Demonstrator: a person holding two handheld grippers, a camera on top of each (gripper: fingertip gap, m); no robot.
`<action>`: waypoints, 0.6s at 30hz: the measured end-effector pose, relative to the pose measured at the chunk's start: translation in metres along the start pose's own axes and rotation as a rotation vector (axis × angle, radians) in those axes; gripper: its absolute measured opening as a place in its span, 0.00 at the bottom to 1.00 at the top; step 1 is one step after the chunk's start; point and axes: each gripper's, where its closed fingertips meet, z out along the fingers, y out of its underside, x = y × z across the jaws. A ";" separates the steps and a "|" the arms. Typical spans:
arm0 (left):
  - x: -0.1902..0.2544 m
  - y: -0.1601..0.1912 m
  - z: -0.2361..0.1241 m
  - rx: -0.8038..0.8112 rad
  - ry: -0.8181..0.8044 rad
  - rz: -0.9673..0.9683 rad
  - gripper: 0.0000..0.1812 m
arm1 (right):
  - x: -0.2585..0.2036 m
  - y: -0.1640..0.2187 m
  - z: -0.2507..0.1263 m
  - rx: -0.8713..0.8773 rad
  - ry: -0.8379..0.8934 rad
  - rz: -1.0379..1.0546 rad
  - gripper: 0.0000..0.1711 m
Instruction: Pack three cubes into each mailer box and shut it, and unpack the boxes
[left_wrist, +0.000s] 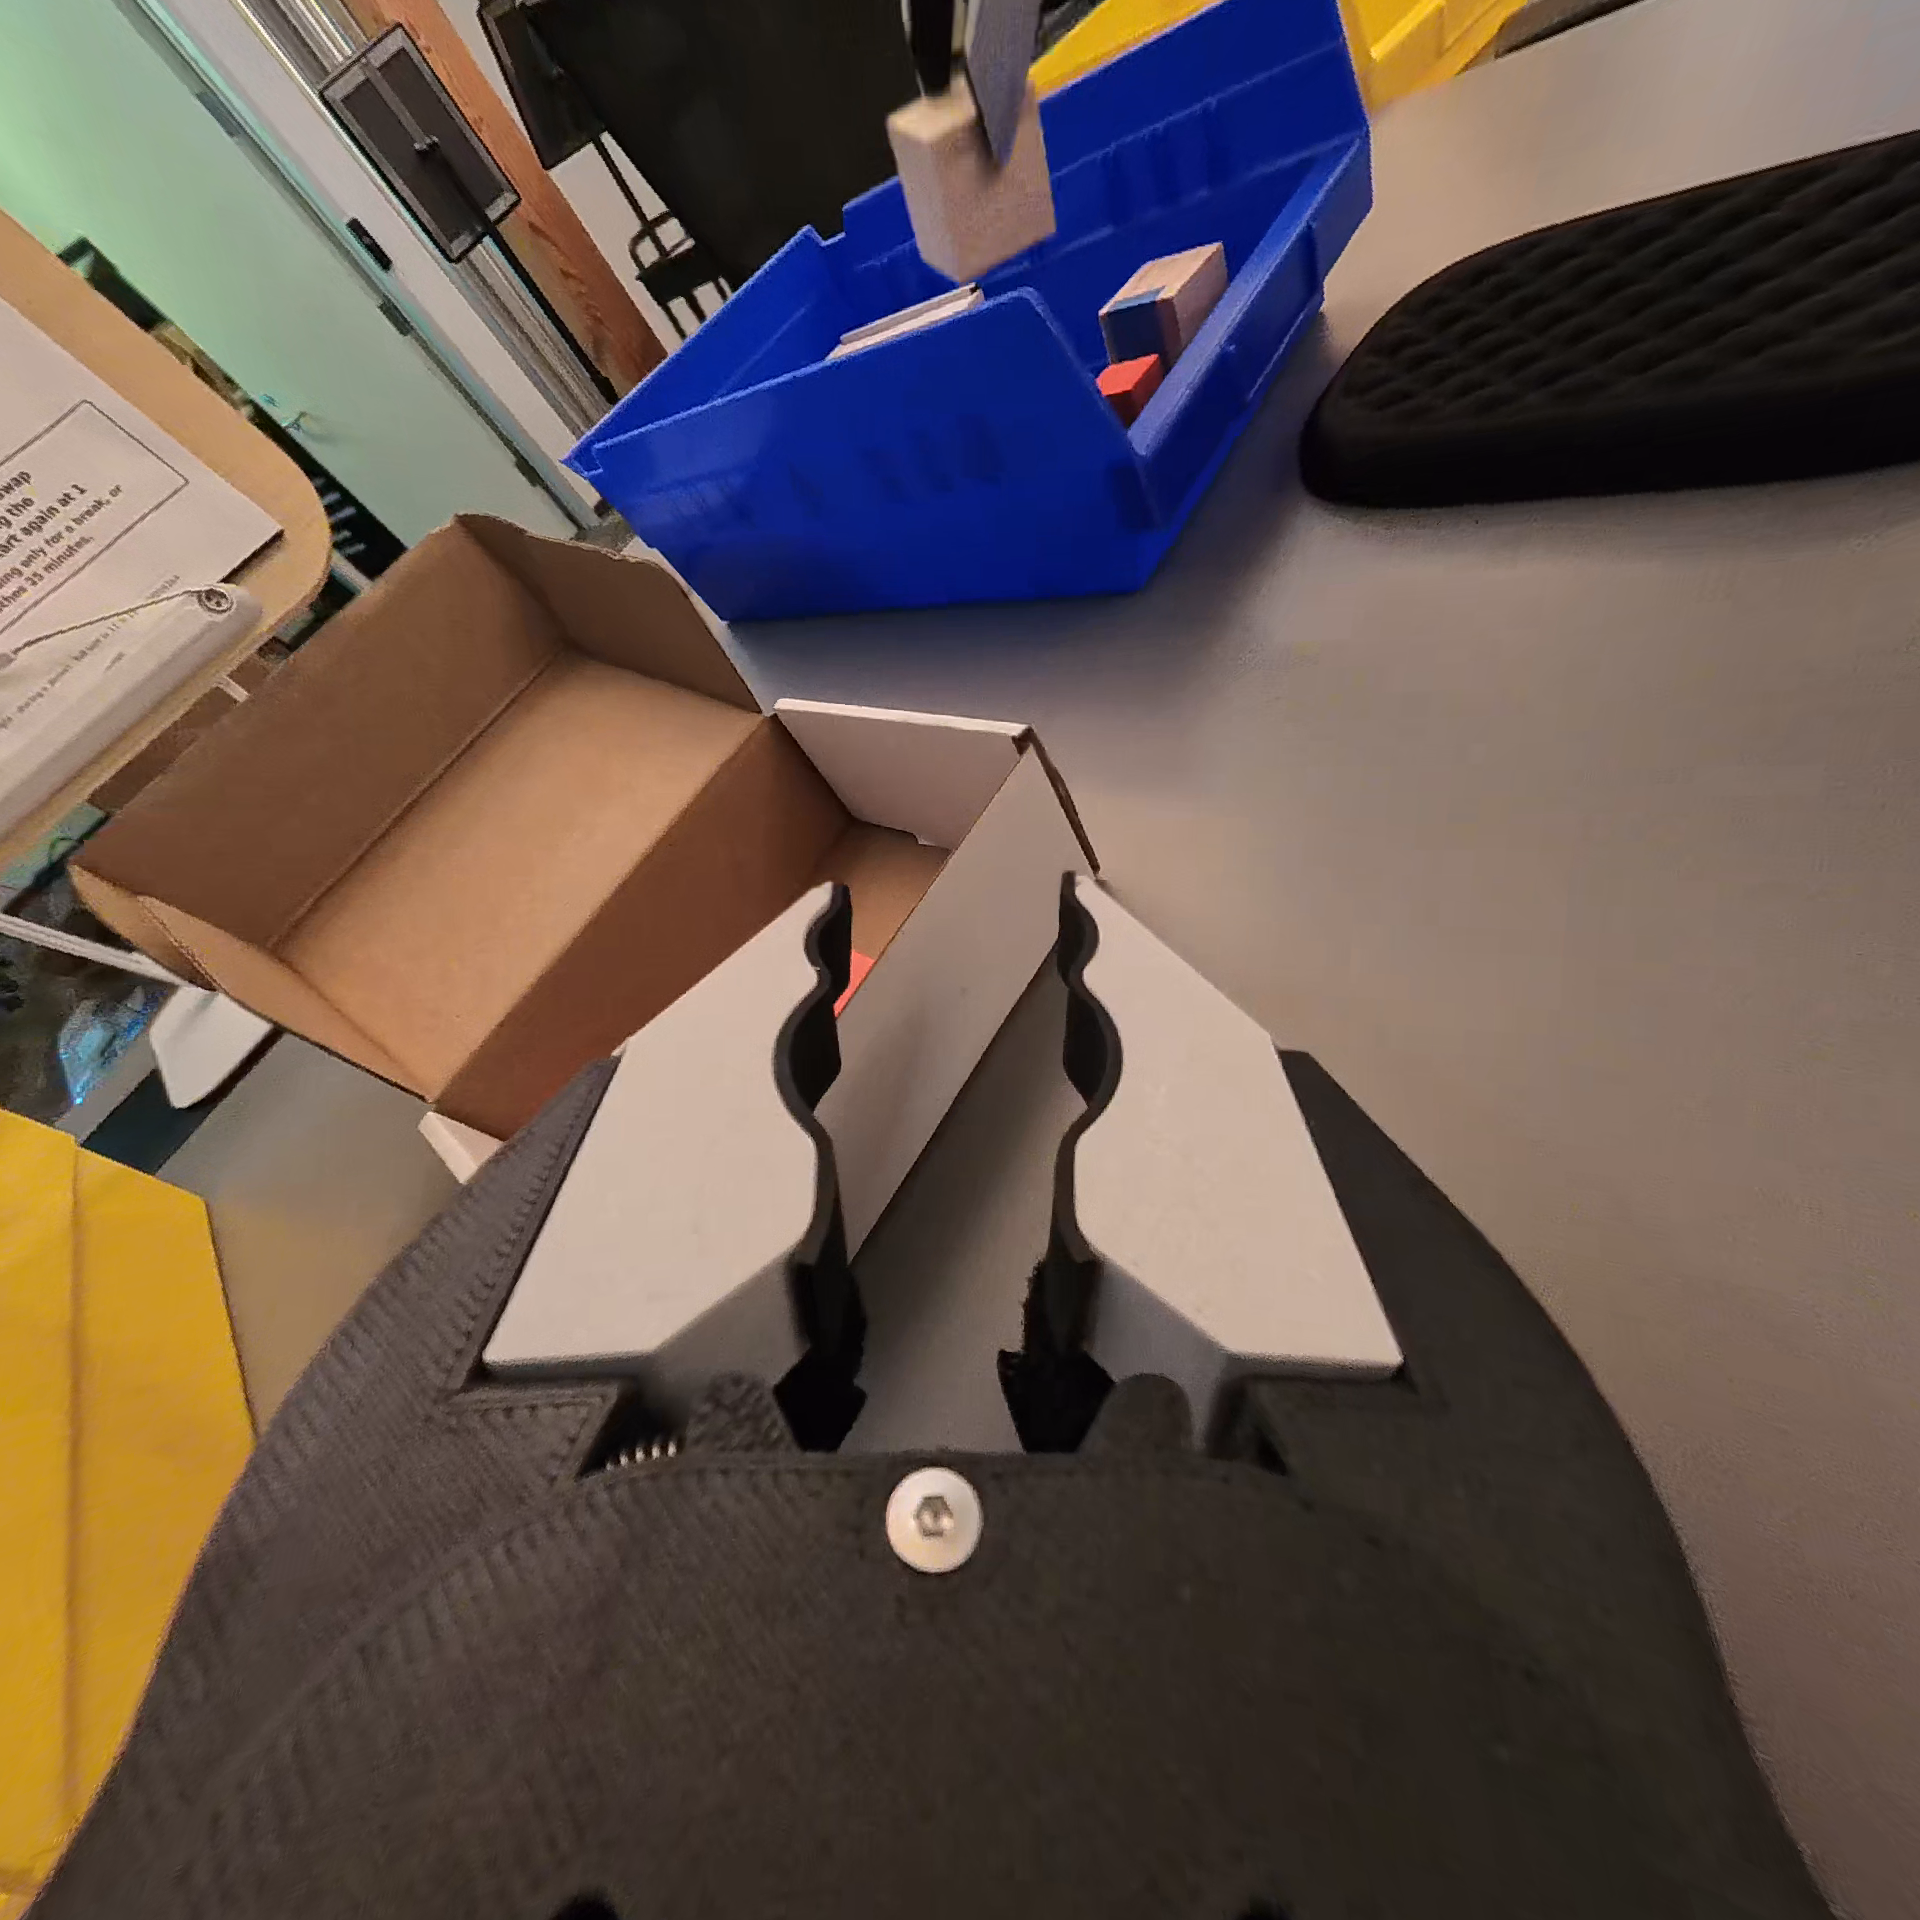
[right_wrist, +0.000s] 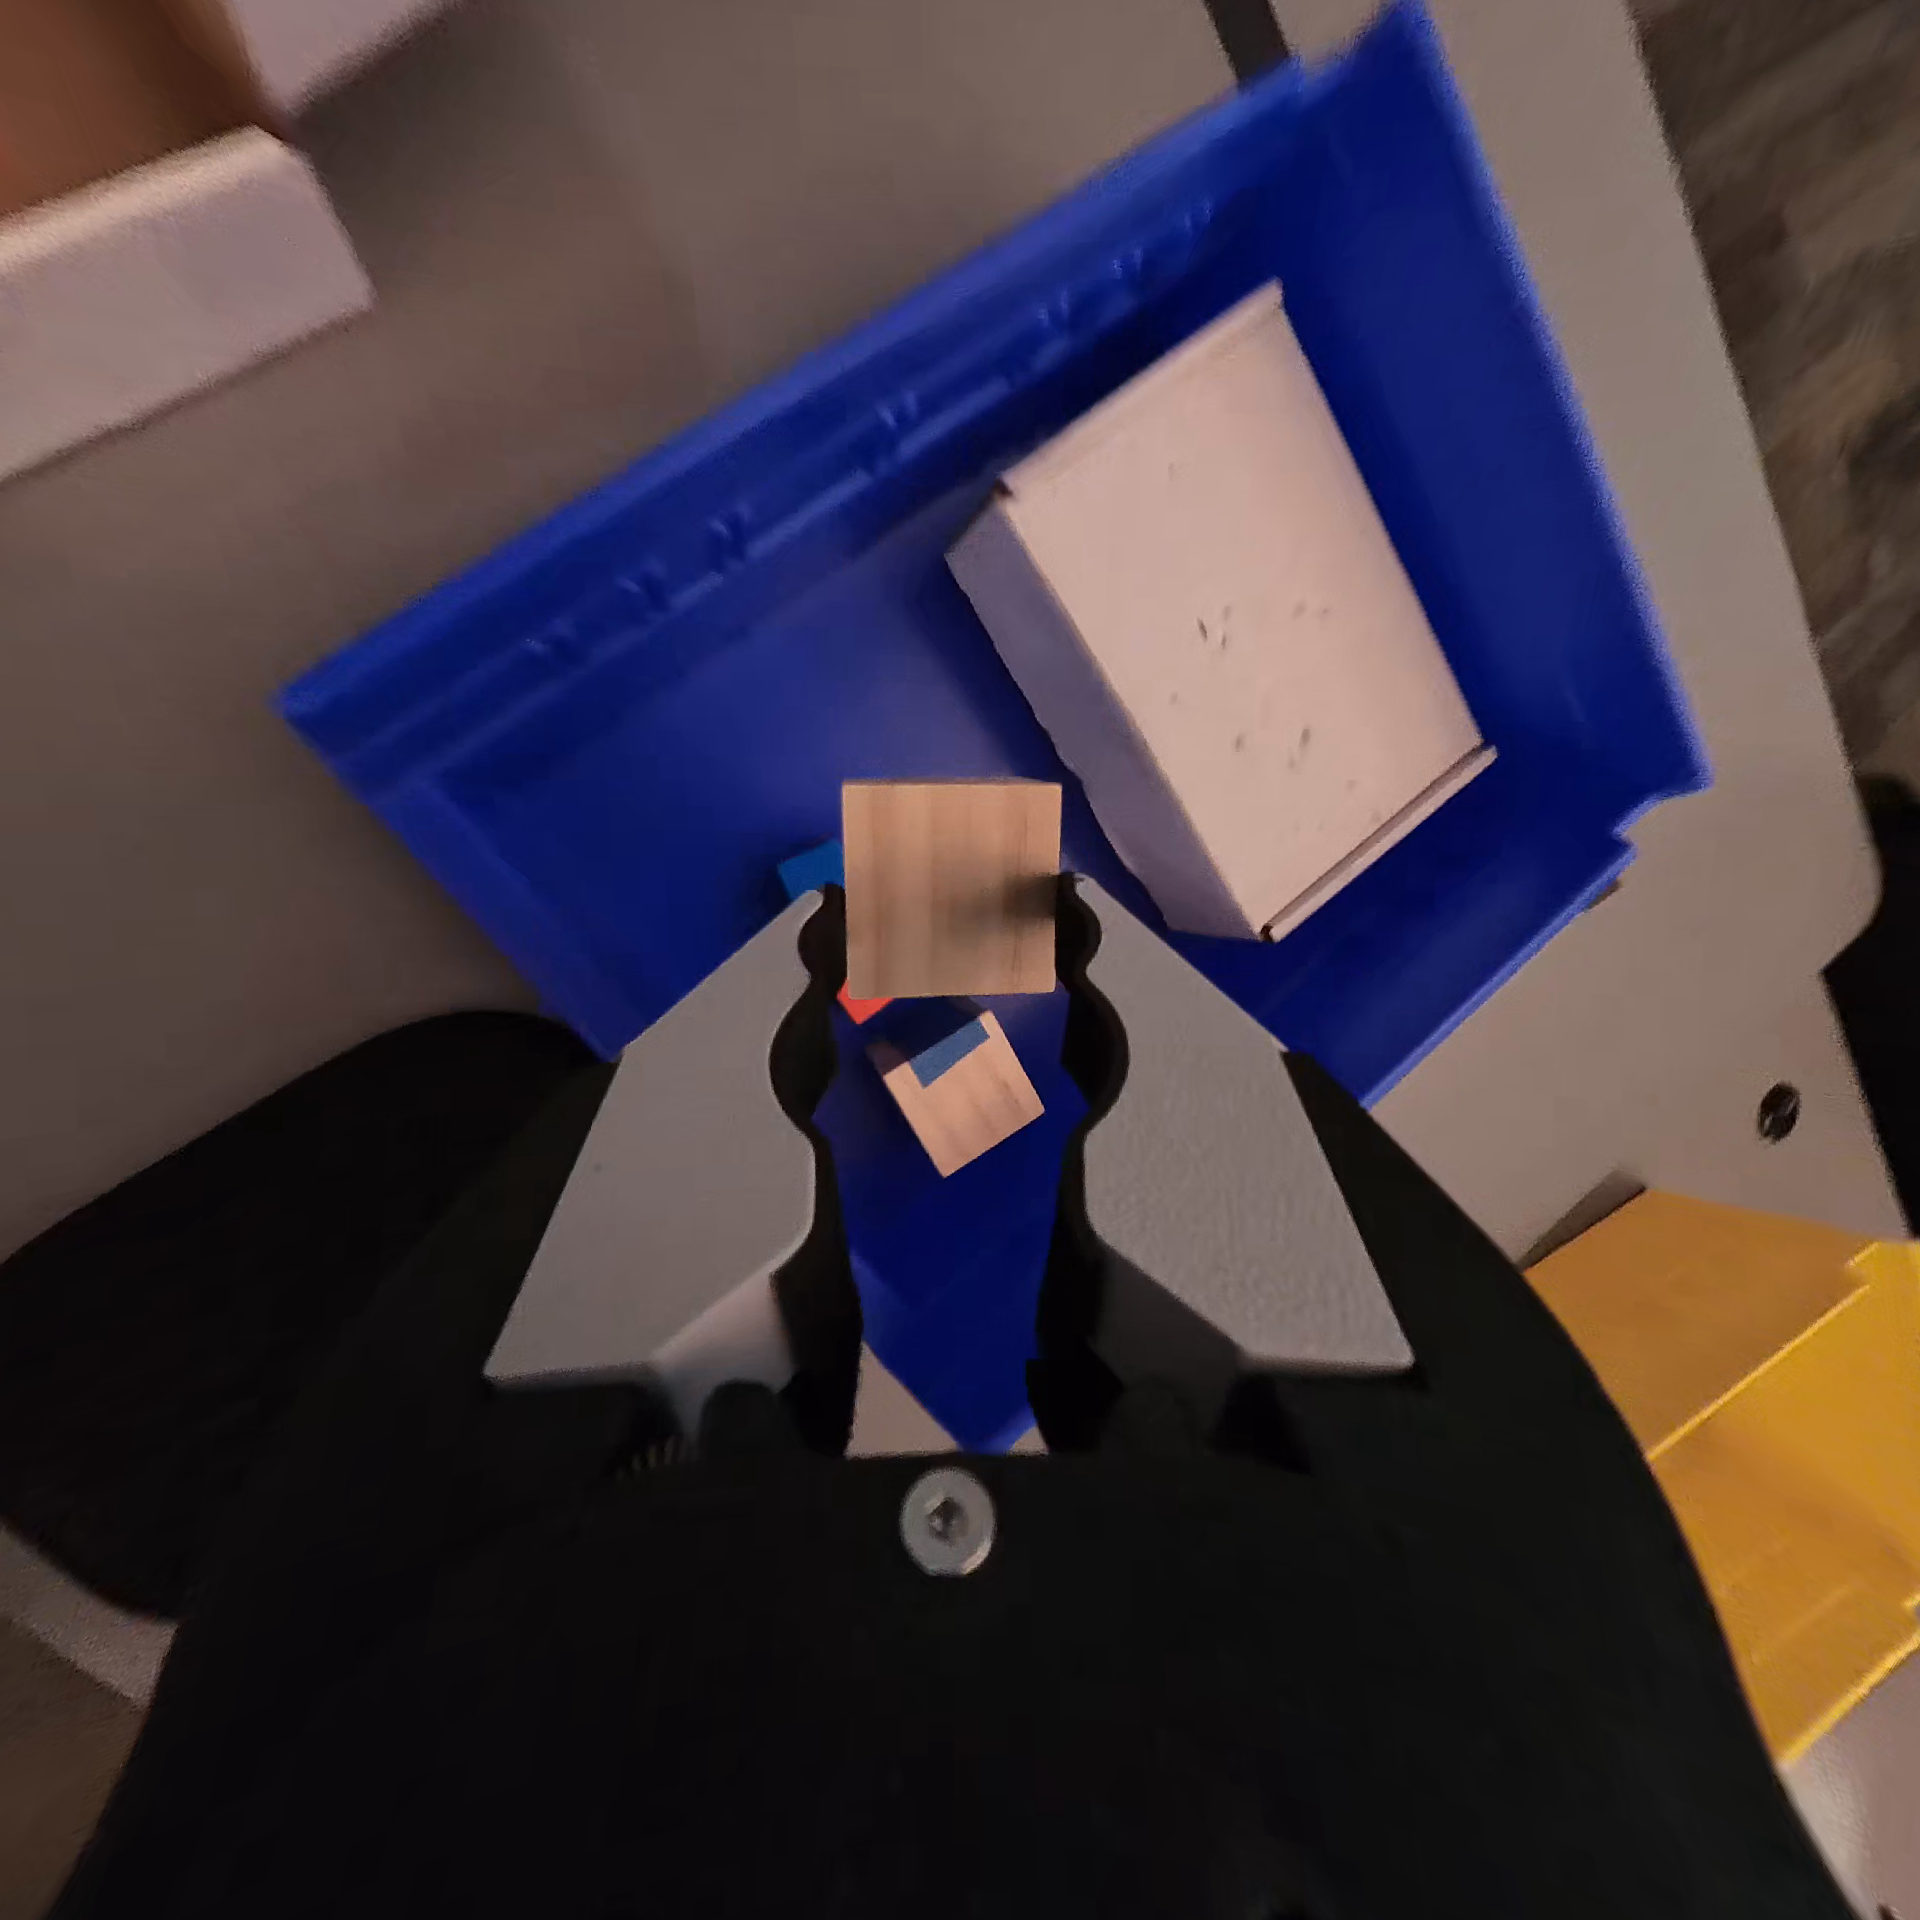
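Note:
An open mailer box (left_wrist: 499, 831), brown inside and white outside, lies on the grey table with a red cube (left_wrist: 854, 977) just showing inside. My left gripper (left_wrist: 951, 896) is open and straddles the box's near white wall, one finger inside and one outside. My right gripper (right_wrist: 951, 904) is shut on a plain wooden cube (right_wrist: 951, 888) and holds it above the blue bin (right_wrist: 644, 727). The left wrist view shows that cube (left_wrist: 971, 187) hanging over the bin (left_wrist: 935, 499). The bin holds a closed white mailer box (right_wrist: 1247, 623), a wood-and-blue cube (right_wrist: 961, 1101) and a red cube (right_wrist: 862, 1006).
A black mesh pad (left_wrist: 1662, 343) lies on the table right of the bin. A yellow bin (right_wrist: 1714, 1455) sits beside the blue bin, and another yellow thing (left_wrist: 104, 1351) is at my left. A second table with a paper sheet (left_wrist: 83, 540) stands left of the open box. My hands' fingertips stand some 30 cm from each other.

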 end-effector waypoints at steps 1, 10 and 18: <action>0.001 0.001 0.000 -0.002 -0.001 0.010 0.21 | 0.003 0.006 0.010 -0.020 0.003 0.017 0.24; 0.002 0.006 0.004 -0.027 0.001 0.024 0.20 | 0.037 0.053 0.050 -0.199 0.110 0.151 0.24; 0.006 0.010 0.005 -0.046 0.002 0.057 0.20 | 0.039 0.074 0.074 -0.307 0.139 0.318 0.24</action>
